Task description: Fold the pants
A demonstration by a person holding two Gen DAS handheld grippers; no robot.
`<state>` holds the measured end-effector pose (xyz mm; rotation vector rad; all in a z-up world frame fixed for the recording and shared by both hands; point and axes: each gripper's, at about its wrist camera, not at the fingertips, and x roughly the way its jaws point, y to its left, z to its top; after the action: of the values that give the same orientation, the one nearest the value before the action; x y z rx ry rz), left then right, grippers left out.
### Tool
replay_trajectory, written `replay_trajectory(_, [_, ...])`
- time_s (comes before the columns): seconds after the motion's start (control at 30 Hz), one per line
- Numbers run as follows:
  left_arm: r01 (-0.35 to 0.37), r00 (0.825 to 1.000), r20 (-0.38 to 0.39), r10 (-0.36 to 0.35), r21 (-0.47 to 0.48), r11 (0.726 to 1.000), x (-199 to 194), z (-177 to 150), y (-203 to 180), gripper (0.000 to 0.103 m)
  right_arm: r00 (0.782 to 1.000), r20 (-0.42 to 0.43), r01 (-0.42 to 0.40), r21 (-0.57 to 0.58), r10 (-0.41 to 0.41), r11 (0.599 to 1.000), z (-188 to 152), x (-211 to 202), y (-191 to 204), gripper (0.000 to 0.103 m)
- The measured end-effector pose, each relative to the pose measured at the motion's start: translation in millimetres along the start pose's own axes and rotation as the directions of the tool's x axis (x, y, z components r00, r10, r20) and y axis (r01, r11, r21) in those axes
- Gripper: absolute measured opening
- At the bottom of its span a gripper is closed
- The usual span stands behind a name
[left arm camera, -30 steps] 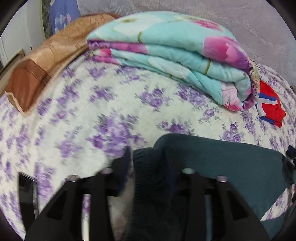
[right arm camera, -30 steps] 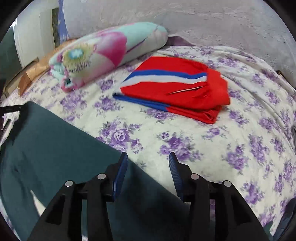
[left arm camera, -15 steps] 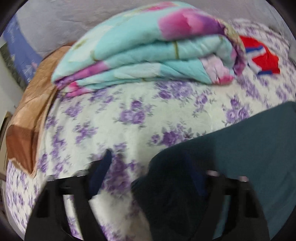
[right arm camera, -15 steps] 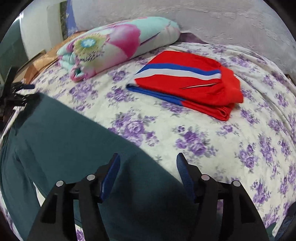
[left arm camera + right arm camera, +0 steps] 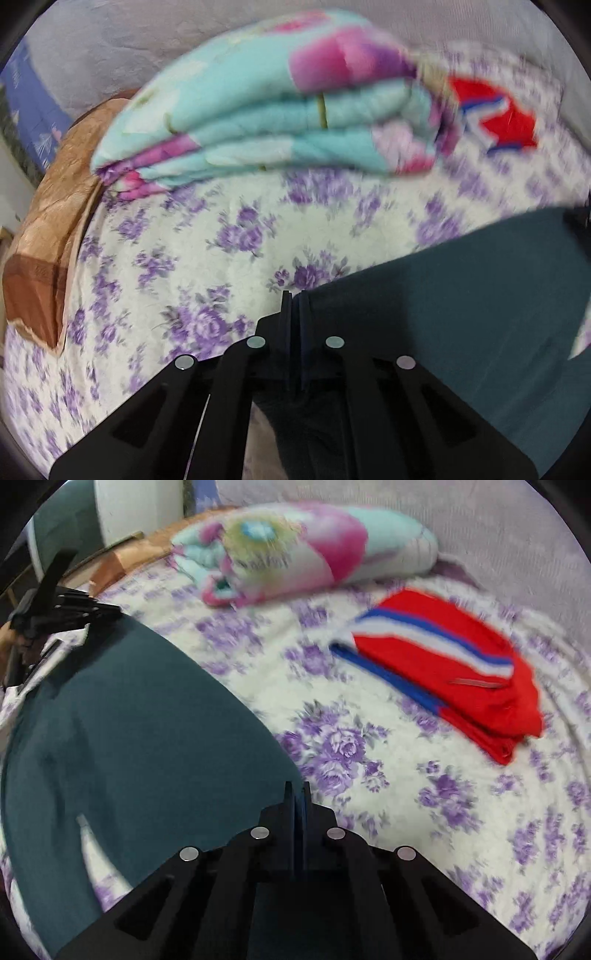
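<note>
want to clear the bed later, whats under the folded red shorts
The red shorts lie on the purple-flowered bedsheet, which shows all round them. Whatever sits directly beneath them is covered, so it cannot be seen.

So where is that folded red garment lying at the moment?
The folded red garment lies on the floral bedsheet at the right of the right wrist view, just beyond the folded turquoise quilt and apart from the dark teal pants.

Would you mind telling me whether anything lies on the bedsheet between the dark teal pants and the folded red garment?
Nothing visible does. Between the dark teal pants and the folded red garment there is only bare purple-flowered bedsheet; the folded turquoise floral quilt lies farther back.
</note>
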<state>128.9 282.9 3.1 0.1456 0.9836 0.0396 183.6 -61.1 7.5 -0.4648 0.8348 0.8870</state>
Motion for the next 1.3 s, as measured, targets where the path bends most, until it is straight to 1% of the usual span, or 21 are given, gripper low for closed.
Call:
replay_trajectory(0.13, [0.073, 0.989, 0.135, -0.069, -0.027, 0.997, -74.5, -14.8, 5.4, 0.002, 0.987, 0.134, -0.086, -0.027, 0.089, 0.996, -24.8, -83.9, 25.7, 0.003])
replay_trajectory(0.2, [0.073, 0.978, 0.2, -0.068, -0.017, 0.997, -115.2, -33.4, 3.7, 0.002, 0.976, 0.173, -0.121, -0.071, 0.132, 0.99, -48.9, -119.2, 50.6, 0.003])
replay_trajectory(0.27, [0.086, 0.965, 0.252, -0.078, -0.022, 0.996, -148.9, -60.7, 6.2, 0.003, 0.961, 0.189, -0.185, -0.108, 0.203, 0.977, -79.8, -141.0, 78.9, 0.003])
replay_trajectory(0.37, [0.121, 0.958, 0.27, -0.098, -0.068, 0.99, -170.6, -108.2, 9.4, 0.003, 0.959, 0.141, -0.227, -0.138, 0.246, 0.964, -118.1, -133.9, 116.8, 0.004])
replay_trajectory(0.47, [0.102, 0.982, 0.17, -0.081, -0.122, 0.987, -149.4, -151.4, 8.0, 0.006, 0.96, 0.021, -0.276, -0.102, 0.279, 0.956, -149.0, -92.1, 139.4, 0.007])
replay_trajectory(0.53, [0.06, 0.998, 0.017, -0.058, -0.178, 0.982, -113.6, -174.2, 8.3, 0.006, 0.964, -0.057, -0.265, -0.063, 0.261, 0.962, -162.0, -64.5, 147.2, 0.01])
replay_trajectory(0.57, [0.045, 0.998, -0.042, -0.056, -0.22, 0.974, -102.2, -184.8, 12.7, 0.011, 0.962, -0.034, -0.273, -0.032, 0.272, 0.961, -163.0, -61.8, 145.7, 0.009])
replay_trajectory(0.6, [0.027, 0.993, -0.101, -0.055, -0.268, 0.963, -91.3, -191.9, 18.4, 0.025, 0.955, -0.027, -0.297, -0.008, 0.296, 0.955, -161.0, -63.8, 143.1, 0.017])
replay_trajectory(0.63, [0.013, 0.988, -0.142, -0.061, -0.319, 0.948, -84.6, -197.6, 25.0, 0.028, 0.947, -0.019, -0.321, 0.018, 0.321, 0.947, -158.0, -67.8, 139.2, 0.026])
replay_trajectory(0.67, [0.039, 0.989, -0.118, -0.091, -0.386, 0.922, -87.6, -201.4, 32.6, 0.029, 0.948, 0.021, -0.319, 0.04, 0.318, 0.947, -154.7, -77.4, 134.4, 0.05])
replay_trajectory(0.7, [0.048, 0.99, -0.099, -0.099, -0.419, 0.906, -93.9, -202.5, 35.9, 0.037, 0.952, 0.058, -0.304, 0.048, 0.301, 0.952, -152.7, -86.0, 129.8, 0.061])
replay_trajectory(0.73, [0.041, 0.994, -0.077, -0.083, -0.443, 0.895, -103.8, -200.8, 38.0, 0.044, 0.955, 0.09, -0.287, 0.053, 0.282, 0.956, -150.1, -96.0, 125.7, 0.061])
replay_trajectory(0.77, [0.031, 0.996, -0.058, -0.064, -0.45, 0.892, -112.0, -199.2, 38.0, 0.06, 0.957, 0.107, -0.276, 0.063, 0.269, 0.959, -149.0, -101.1, 121.0, 0.061])
replay_trajectory(0.8, [0.022, 0.999, -0.033, -0.042, -0.454, 0.891, -121.4, -195.9, 36.4, 0.068, 0.963, 0.125, -0.251, 0.081, 0.24, 0.965, -146.7, -106.0, 115.7, 0.061])
replay_trajectory(0.9, [0.007, 1.0, -0.018, -0.017, -0.457, 0.89, -136.1, -183.4, 26.9, 0.078, 0.983, 0.167, -0.112, 0.223, 0.075, 0.968, -142.8, -114.1, 86.6, 0.062])
replay_trajectory(0.97, [0.005, 0.999, -0.031, -0.023, -0.488, 0.873, -137.0, -176.5, 21.3, 0.082, 0.979, 0.205, -0.058, 0.32, -0.009, 0.946, -148.7, -119.0, 67.8, 0.067])
replay_trajectory(1.07, [-0.019, 0.997, -0.068, -0.019, -0.521, 0.853, -123.1, -168.5, 18.7, 0.082, 0.969, 0.234, -0.021, 0.379, -0.074, 0.925, -162.7, -120.6, 53.2, 0.069])
replay_trajectory(1.13, [-0.045, 0.995, -0.1, -0.012, -0.549, 0.835, -109.1, -170.7, 19.3, 0.081, 0.971, 0.224, -0.011, 0.38, -0.081, 0.925, -167.6, -117.8, 47.6, 0.07])
replay_trajectory(1.23, [-0.062, 0.988, -0.151, -0.036, -0.598, 0.799, -86.9, -170.6, 23.7, 0.058, 0.968, 0.23, 0.005, 0.374, -0.098, 0.927, -170.2, -116.9, 41.7, 0.072])
replay_trajectory(1.27, [-0.072, 0.984, -0.17, -0.042, -0.611, 0.788, -80.0, -170.7, 24.8, 0.041, 0.968, 0.235, -0.004, 0.382, -0.093, 0.924, -172.2, -116.1, 39.2, 0.072])
replay_trajectory(1.3, [-0.092, 0.983, -0.182, -0.028, -0.619, 0.78, -77.4, -170.9, 25.0, 0.031, 0.968, 0.237, -0.01, 0.385, -0.088, 0.923, -173.7, -117.6, 37.9, 0.072])
